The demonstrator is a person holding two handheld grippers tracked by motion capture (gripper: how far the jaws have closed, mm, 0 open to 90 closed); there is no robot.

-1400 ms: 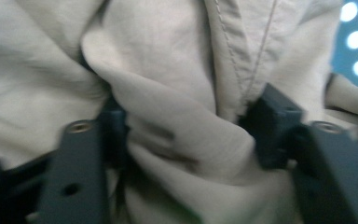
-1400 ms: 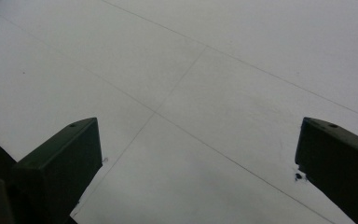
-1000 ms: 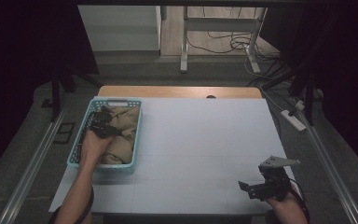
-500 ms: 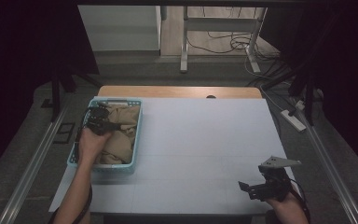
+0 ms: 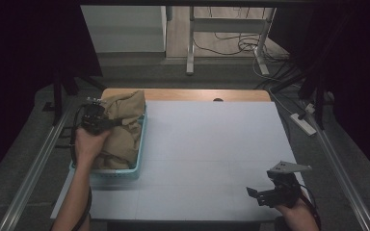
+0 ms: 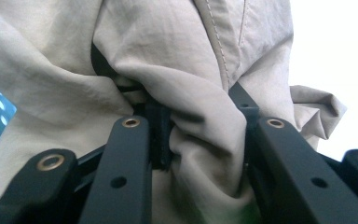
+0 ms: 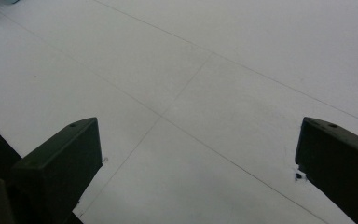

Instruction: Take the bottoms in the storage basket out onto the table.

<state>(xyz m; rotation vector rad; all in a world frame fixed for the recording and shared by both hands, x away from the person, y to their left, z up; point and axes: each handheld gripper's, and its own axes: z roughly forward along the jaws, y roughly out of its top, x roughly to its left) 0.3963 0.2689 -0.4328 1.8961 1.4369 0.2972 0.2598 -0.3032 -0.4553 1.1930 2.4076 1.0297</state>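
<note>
We have the left claw [image 6: 193, 140] clamped on a fold of the beige garment [image 6: 168, 60], cloth bunched tight between its jaws in the left gripper view. At the left of the high view that claw [image 5: 118, 121] holds the garment [image 5: 125, 120] raised, its top bulging above the far rim of the blue basket [image 5: 125, 174] while the lower part hangs inside. So the grab looks done, and the lift only partly; by our reckoning the cloth has yet to clear the basket and reach the white worktop [image 5: 212, 144]. Down at the lower right, our right claw [image 5: 255, 195] waits low over the worktop, jaws wide apart with nothing between them.
</note>
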